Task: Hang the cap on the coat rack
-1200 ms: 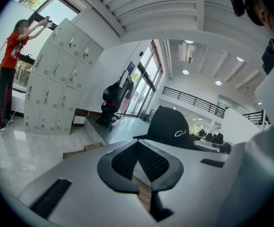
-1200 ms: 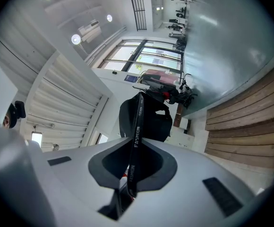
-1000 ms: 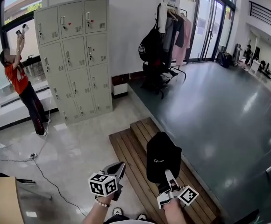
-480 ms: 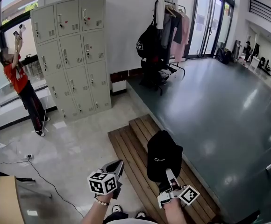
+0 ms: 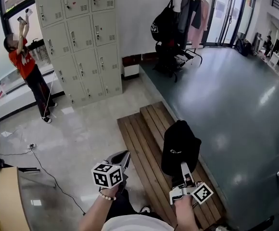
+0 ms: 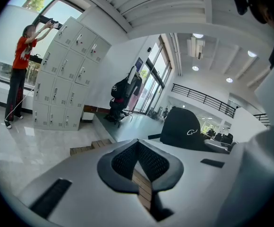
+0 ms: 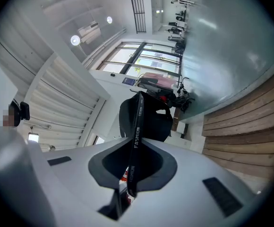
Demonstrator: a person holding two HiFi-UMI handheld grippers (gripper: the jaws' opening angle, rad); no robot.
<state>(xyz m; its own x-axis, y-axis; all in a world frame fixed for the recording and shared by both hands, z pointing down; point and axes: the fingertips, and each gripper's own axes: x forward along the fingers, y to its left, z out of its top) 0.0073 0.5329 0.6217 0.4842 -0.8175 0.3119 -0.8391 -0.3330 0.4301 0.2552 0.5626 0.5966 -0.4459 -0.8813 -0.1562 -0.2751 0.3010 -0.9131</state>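
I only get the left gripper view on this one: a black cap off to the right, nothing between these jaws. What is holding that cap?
Observer: The right gripper. Its jaws are shut on the strap of the cap, printed FASHION.
Operator: Is the cap over the tiles or the wood?
Observer: In the head view it stands above the right gripper, over the wooden steps.
Operator: Anything close on my left?
Observer: A wooden tabletop at the lower left of the head view.
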